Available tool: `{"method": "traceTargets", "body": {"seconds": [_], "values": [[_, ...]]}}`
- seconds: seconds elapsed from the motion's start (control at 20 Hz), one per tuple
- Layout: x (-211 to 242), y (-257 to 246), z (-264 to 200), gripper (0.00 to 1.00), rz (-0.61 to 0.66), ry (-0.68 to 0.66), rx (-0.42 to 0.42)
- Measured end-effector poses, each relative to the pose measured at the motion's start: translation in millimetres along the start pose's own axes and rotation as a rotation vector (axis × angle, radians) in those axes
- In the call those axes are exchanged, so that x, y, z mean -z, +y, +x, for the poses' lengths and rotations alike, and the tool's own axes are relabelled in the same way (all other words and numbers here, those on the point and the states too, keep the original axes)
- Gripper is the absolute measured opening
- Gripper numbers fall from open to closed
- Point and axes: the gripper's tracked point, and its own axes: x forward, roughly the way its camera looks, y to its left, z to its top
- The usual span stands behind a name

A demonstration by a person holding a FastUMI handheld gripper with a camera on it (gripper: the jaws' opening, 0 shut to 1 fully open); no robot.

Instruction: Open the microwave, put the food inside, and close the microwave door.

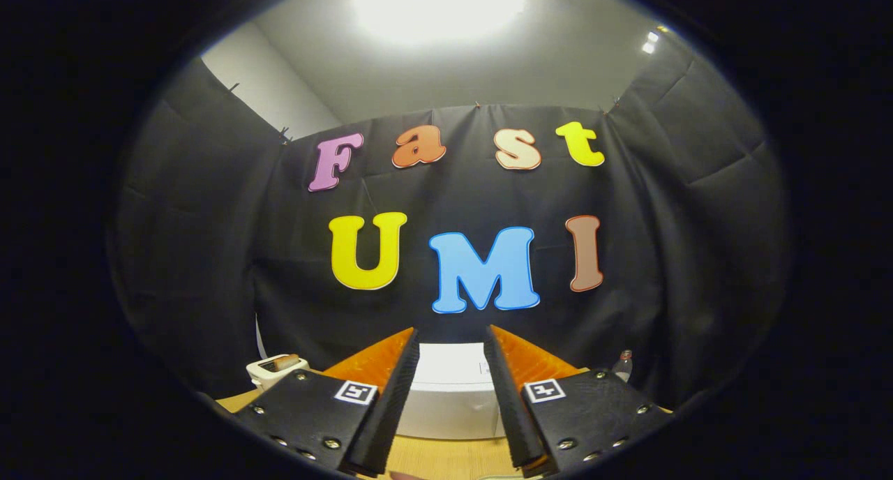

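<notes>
The gripper [452, 403] is hovering with jaws open and empty before the microwave [450, 389] at the table's [432, 459] far edge, toaster [273, 370] beside it.

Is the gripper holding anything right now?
No. The gripper is open, fingers apart and holding nothing; the white box-shaped microwave sits beyond them on the wooden table.

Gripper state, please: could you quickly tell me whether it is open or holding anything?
Gripper: open, holding nothing; the microwave sits beyond its fingers.
</notes>
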Motion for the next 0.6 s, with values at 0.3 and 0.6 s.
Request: {"method": "traceTargets", "body": {"seconds": [0.3,0.6], "values": [[15,11,2,0.91,0.104,0.098,-0.072],[18,4,8,0.91,0.094,0.089,-0.062]]}}
